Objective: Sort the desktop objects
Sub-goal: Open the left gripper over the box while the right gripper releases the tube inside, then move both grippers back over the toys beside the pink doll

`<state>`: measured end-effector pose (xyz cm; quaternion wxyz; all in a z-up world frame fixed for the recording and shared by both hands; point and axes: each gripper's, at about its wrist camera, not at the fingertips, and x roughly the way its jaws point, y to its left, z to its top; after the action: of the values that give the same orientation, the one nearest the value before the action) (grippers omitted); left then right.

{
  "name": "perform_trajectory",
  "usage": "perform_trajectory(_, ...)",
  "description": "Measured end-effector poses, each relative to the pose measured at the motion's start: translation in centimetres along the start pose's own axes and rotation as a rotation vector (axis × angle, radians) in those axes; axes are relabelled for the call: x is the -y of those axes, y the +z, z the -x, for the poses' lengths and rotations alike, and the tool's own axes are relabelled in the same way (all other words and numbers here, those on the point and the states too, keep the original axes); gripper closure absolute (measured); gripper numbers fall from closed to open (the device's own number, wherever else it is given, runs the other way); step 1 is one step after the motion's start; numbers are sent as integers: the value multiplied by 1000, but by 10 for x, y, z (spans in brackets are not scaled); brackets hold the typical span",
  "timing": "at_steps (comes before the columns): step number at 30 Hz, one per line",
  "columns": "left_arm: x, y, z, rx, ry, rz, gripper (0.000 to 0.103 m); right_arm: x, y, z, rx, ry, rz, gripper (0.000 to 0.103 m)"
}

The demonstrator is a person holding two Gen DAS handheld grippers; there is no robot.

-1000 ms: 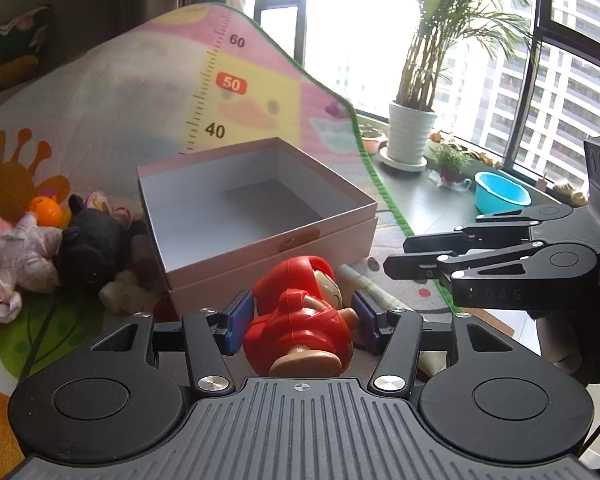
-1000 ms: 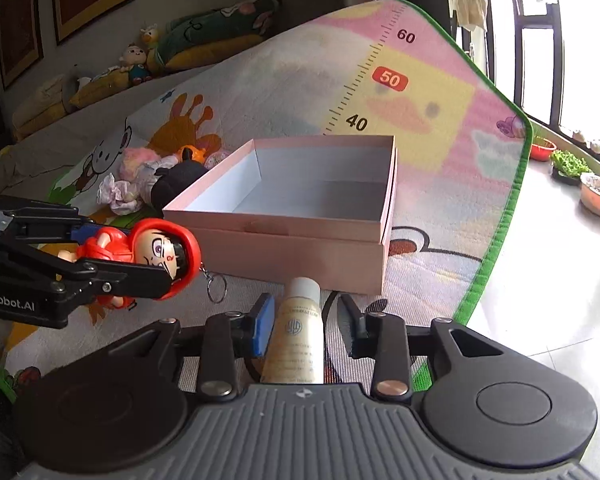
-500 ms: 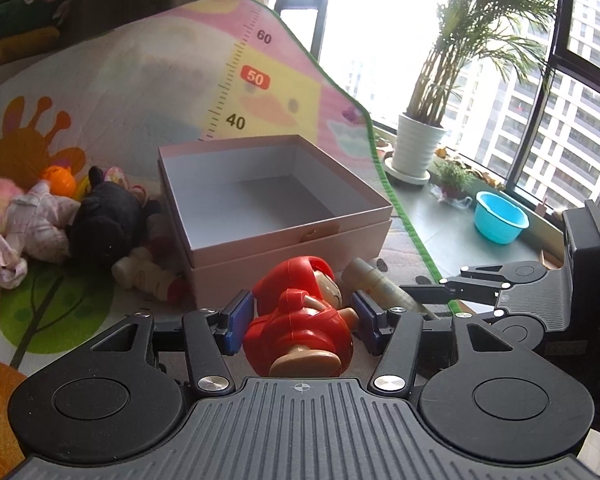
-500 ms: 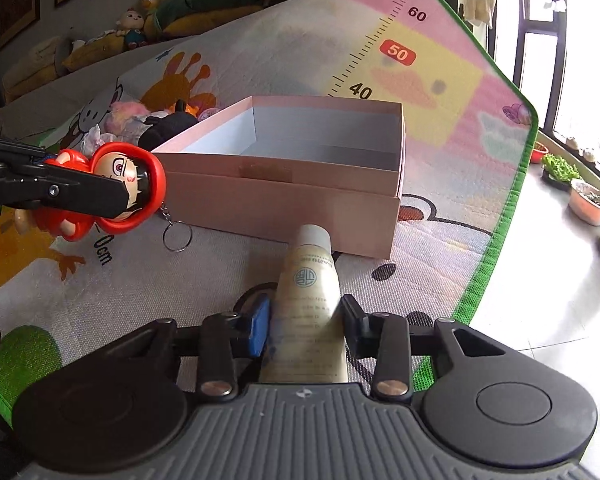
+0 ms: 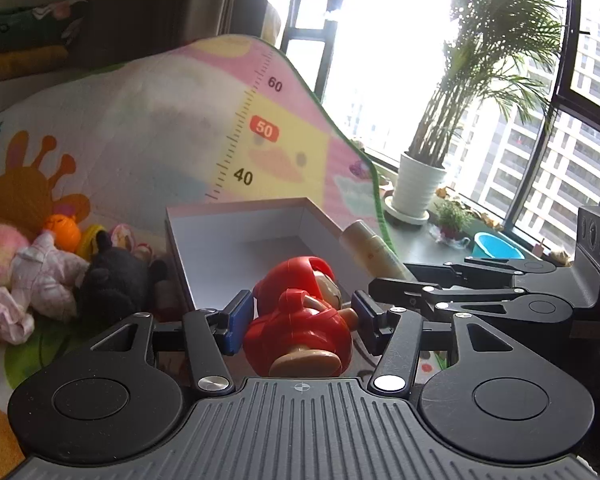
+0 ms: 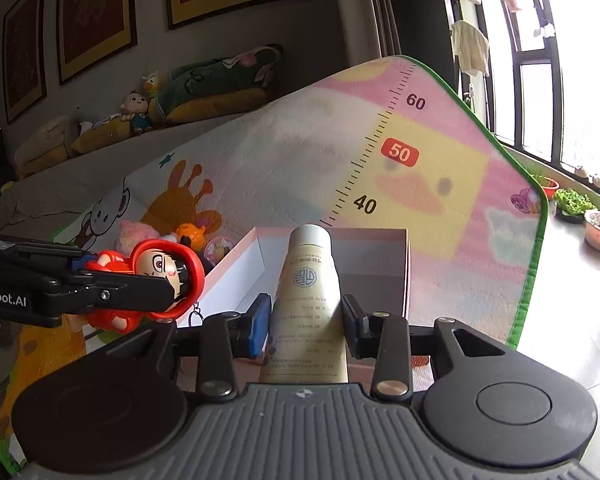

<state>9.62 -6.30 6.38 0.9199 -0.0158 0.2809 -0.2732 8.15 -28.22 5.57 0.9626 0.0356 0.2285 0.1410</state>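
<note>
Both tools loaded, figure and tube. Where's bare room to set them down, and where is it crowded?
The pink box interior is bare wall to wall. Bare mat lies between the box's right wall and the green border. Crowded: the plush pile against the box's left side. The left tool with red figure and right tool with tube sit close together at the box's near edge.

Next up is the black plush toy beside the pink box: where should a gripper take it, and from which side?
Probably across the round body of the black plush toy, coming from above. The pink box crowds one side and the pink plush the other, so only its top is free; it is soft enough to squeeze.
</note>
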Motion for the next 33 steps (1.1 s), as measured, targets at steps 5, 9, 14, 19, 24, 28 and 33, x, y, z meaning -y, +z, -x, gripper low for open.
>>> perform_trajectory(5, -12, 34, -37, 13, 25, 0, 44, 5, 24, -35, 17, -40, 26, 66)
perform_trajectory(9, -25, 50, -65, 13, 13, 20, 34, 12, 28, -61, -11, -66, 25, 64)
perform_trajectory(14, -39, 53, -71, 56, 4, 58, 8, 10, 25, -69, -9, -81, 21, 48)
perform_trajectory(19, -56, 40, -57, 70, 0, 100, 4, -5, 21, -67, -6, -57, 26, 38)
perform_trajectory(24, -89, 14, -34, 47, 105, 172, 3, -34, 17, -59, 6, -13, 79, 29)
perform_trajectory(28, -114, -12, -6, 66, 271, 176, 1, -60, 14, -55, 11, 30, 128, 23)
perform_trajectory(33, -144, -51, 16, -33, 327, 250, 1, -93, 9, -58, -2, 103, 177, 15)
